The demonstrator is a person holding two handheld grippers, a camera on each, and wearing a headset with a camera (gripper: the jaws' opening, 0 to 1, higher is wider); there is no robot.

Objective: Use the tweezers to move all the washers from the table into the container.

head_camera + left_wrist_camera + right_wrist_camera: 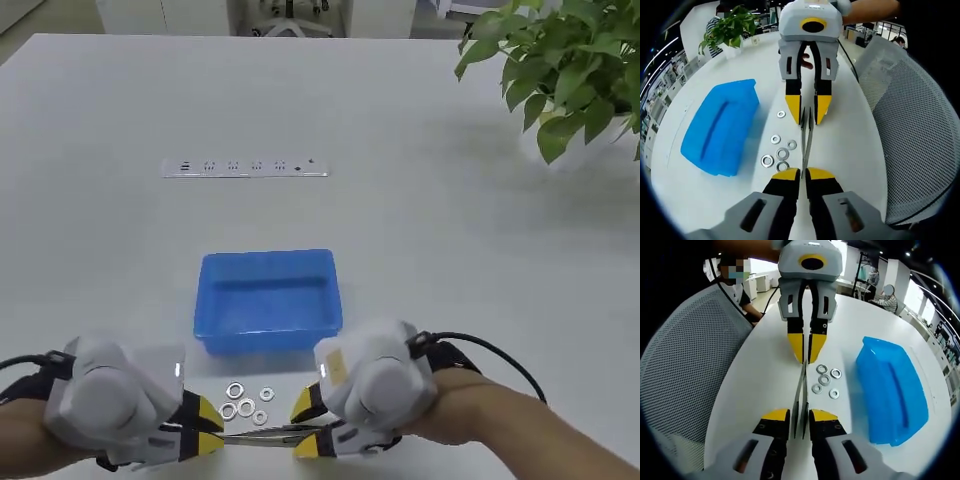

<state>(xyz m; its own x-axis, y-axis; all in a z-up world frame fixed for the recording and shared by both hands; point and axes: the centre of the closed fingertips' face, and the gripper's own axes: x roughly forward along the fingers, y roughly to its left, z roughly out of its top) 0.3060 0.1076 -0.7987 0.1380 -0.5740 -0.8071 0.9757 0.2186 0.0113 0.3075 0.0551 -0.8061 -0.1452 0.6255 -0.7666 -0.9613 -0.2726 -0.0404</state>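
Note:
Slim metal tweezers lie level just above the white table, held at both ends. My left gripper is shut on one end and my right gripper is shut on the other. In the left gripper view the tweezers run from my own jaws to the right gripper. Several silver washers lie on the table between the tweezers and the blue container. The washers sit right of the tweezers in the right gripper view, with the container beyond.
A flush power strip sits in the table further back. A potted plant stands at the far right. A grey mesh chair is close behind the table's near edge, and a seated person is beyond it.

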